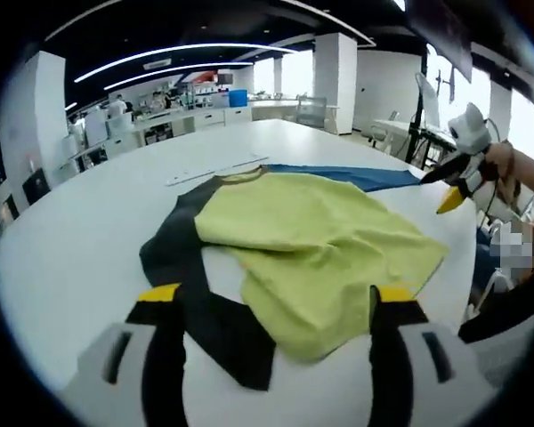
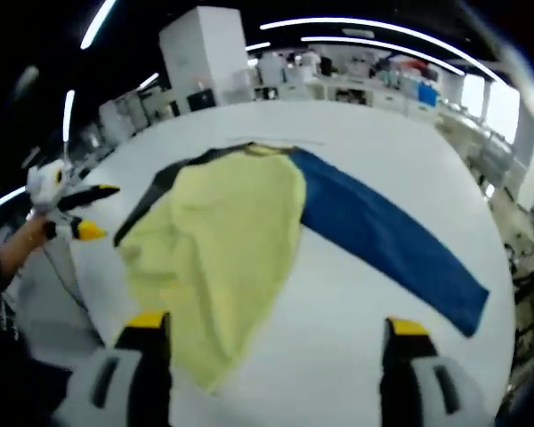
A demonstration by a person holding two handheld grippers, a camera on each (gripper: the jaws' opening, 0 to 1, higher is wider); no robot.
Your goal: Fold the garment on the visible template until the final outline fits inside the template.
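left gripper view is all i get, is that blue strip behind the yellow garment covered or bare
Observer: In the right gripper view the blue strip lies bare for most of its length. The yellow garment meets it only near the collar end.
Operator: is my left claw touching cloth
Observer: No. The left claw hangs open near the edge of the table, apart from the garment.
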